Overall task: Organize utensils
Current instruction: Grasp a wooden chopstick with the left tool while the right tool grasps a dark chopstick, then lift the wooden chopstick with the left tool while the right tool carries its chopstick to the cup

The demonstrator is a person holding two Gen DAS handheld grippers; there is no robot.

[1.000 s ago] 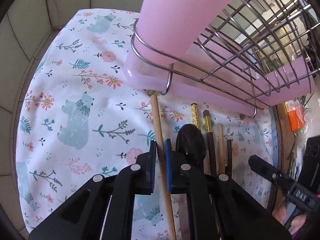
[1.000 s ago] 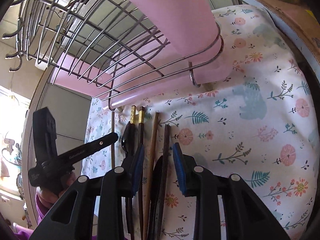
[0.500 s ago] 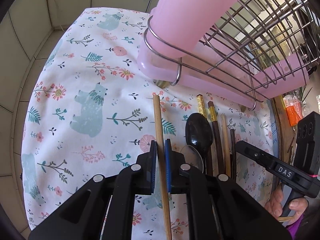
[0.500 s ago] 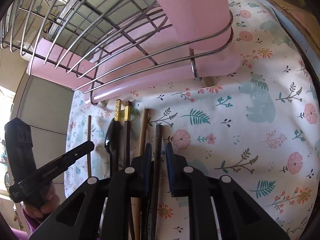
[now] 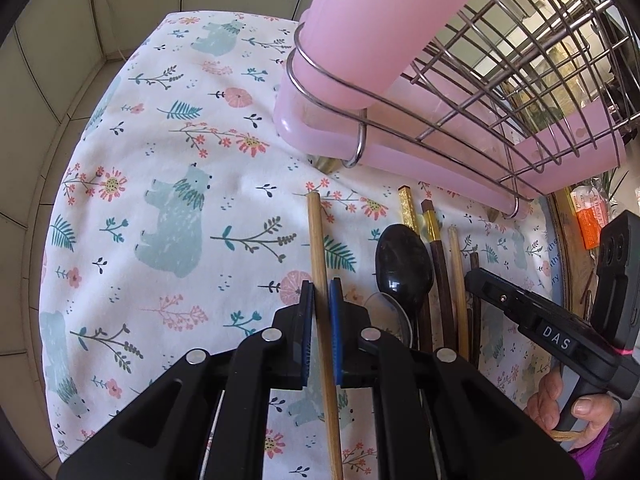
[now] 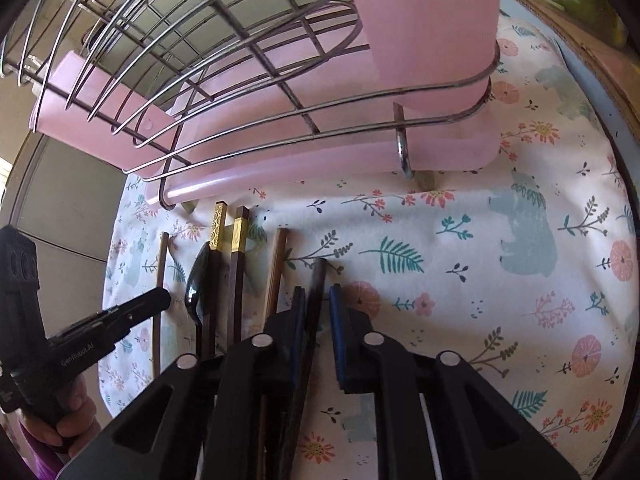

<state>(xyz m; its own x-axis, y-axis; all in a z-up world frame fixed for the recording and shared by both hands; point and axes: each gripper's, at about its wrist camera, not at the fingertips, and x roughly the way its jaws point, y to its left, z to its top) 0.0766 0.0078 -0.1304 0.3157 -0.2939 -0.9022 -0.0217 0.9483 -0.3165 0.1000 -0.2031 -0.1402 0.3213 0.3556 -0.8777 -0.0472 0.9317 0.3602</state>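
Note:
My left gripper point(image 5: 319, 296) is shut on a light wooden chopstick point(image 5: 317, 240) and holds it over the floral cloth. My right gripper point(image 6: 318, 300) is shut on a dark brown chopstick point(image 6: 317, 280). On the cloth lie a black spoon point(image 5: 404, 264), two dark chopsticks with gold bands point(image 5: 430, 224) and a light wooden chopstick point(image 5: 456, 268). The same row shows in the right wrist view, with the spoon point(image 6: 198, 284) at its left. A wire drying rack point(image 5: 500, 52) on a pink tray point(image 5: 400, 148) stands just beyond the utensils.
The floral bear-print cloth point(image 5: 168, 200) covers the table, with bare cloth to the left. The pink tray and wire rack point(image 6: 200, 40) overhang the far side. A tiled wall point(image 5: 48, 60) is at the left. An orange packet point(image 5: 588, 220) lies at the far right.
Both grippers have pulled back from the rack. The left one carries the light wooden chopstick with it. The right gripper has closed from open onto the dark chopstick.

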